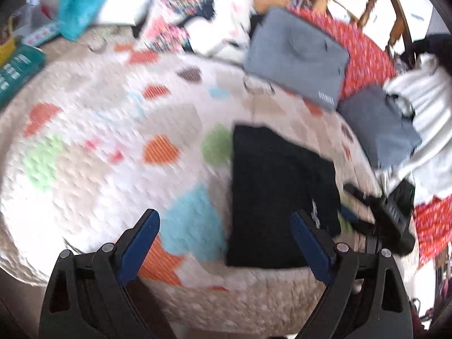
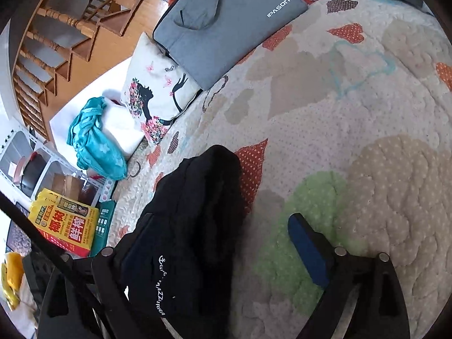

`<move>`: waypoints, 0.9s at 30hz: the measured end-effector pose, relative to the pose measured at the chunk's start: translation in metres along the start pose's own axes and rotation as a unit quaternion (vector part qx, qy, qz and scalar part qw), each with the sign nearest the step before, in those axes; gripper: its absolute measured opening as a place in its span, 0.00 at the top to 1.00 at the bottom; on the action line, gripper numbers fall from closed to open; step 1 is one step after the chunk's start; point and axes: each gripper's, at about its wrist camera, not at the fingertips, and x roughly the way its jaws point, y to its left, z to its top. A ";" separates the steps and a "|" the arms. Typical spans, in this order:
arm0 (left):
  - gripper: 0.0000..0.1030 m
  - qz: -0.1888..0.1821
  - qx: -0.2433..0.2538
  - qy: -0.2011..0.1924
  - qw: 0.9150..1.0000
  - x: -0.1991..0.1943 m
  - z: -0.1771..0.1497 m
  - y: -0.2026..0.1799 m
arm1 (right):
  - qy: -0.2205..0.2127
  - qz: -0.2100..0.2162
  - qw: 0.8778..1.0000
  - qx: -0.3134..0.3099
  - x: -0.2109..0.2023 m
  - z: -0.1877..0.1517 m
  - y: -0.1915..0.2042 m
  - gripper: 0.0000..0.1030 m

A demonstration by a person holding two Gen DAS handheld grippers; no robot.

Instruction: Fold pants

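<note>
The black pants (image 1: 282, 195) lie folded into a rectangle on the heart-patterned quilt (image 1: 99, 141), with white lettering near one corner. My left gripper (image 1: 226, 234) hovers above the quilt's near edge, open wide and empty; its right finger overlaps the pants' lower corner in this blurred view. In the right wrist view the pants (image 2: 192, 226) lie bunched over my right gripper's left finger and hide it. The right gripper (image 2: 223, 226) is open, its blue right pad (image 2: 308, 251) well apart from the cloth over the quilt (image 2: 339, 113). The right gripper (image 1: 375, 212) also shows beside the pants' right edge.
A grey laptop bag (image 2: 226, 19) lies at the quilt's far edge beside a printed cushion (image 2: 158, 96). Teal cloth (image 2: 96, 138), a yellow-red box (image 2: 67, 226) and a wooden staircase (image 2: 56, 28) are beyond. Grey and white clothes (image 1: 381, 130) pile up on the right.
</note>
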 end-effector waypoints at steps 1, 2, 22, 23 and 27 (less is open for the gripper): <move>0.09 0.010 0.004 -0.018 1.000 -0.006 0.006 0.006 | 0.006 -0.013 1.000 -0.009 0.003 0.000 0.004 0.08; 0.09 0.018 0.009 -0.030 0.999 -0.010 0.009 0.009 | 0.011 -0.023 1.000 -0.016 0.005 0.000 0.007 0.08; 0.09 -0.071 -0.042 0.094 0.992 0.079 0.043 0.049 | 0.116 -0.030 0.985 0.127 0.032 0.039 0.009 0.04; 0.09 -0.075 -0.044 0.105 0.991 0.087 0.040 0.048 | 0.121 -0.020 0.985 0.123 0.034 0.036 0.013 0.06; 0.09 -0.100 -0.038 0.137 0.985 0.118 0.038 0.033 | 0.151 -0.004 0.985 0.087 0.056 0.027 0.033 0.18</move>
